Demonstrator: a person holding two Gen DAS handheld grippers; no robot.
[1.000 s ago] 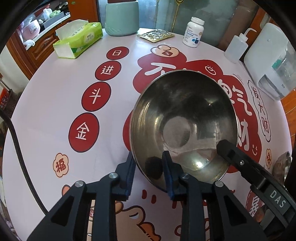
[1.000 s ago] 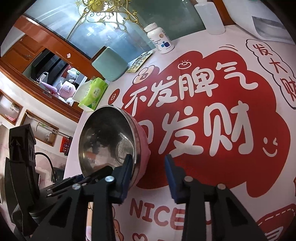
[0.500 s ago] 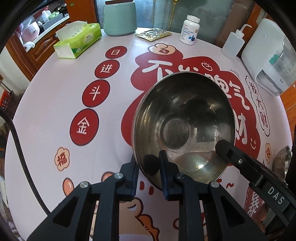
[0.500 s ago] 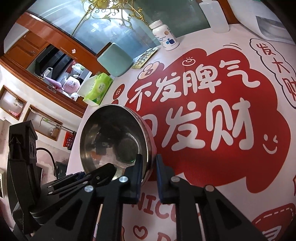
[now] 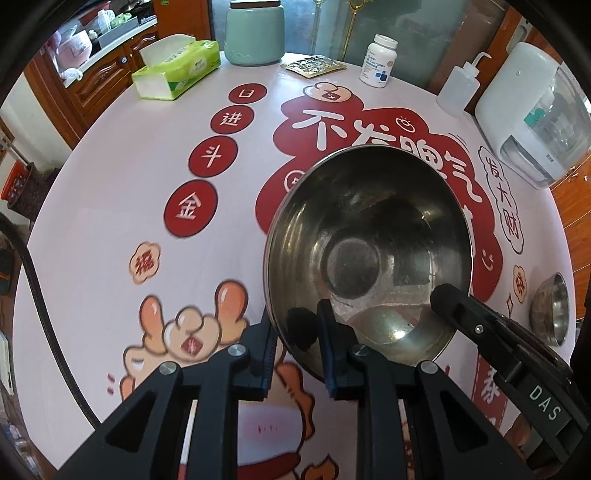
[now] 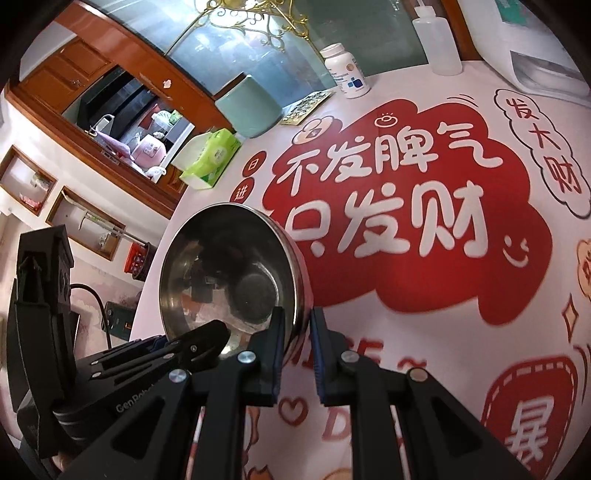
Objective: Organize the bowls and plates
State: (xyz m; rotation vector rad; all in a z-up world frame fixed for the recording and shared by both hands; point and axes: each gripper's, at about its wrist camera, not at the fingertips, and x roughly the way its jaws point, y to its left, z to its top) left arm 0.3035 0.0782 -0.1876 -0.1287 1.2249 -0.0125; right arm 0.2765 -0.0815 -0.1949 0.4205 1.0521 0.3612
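Note:
A large steel bowl (image 5: 369,251) with a pink outer wall hangs lifted above the round table (image 5: 122,192), held from two sides. My left gripper (image 5: 295,332) is shut on its near rim, one finger inside and one outside. My right gripper (image 6: 295,325) is shut on the rim's other side, and it shows as a black finger (image 5: 458,306) at the bowl's right edge in the left wrist view. In the right wrist view the steel bowl (image 6: 229,273) tilts left, with the left gripper's body beside it. A smaller steel bowl (image 5: 550,310) sits at the table's right edge.
Along the table's far side stand a green tissue box (image 5: 173,70), a teal canister (image 5: 255,31), a foil blister pack (image 5: 314,66), a white pill bottle (image 5: 380,61), a squeeze bottle (image 5: 458,88) and a white appliance (image 5: 532,110). A black cable (image 5: 40,314) hangs at the left.
Both grippers closed on the bowl's rim, then lifted it off the table; the bowl now sits higher and further right over the printed cloth.

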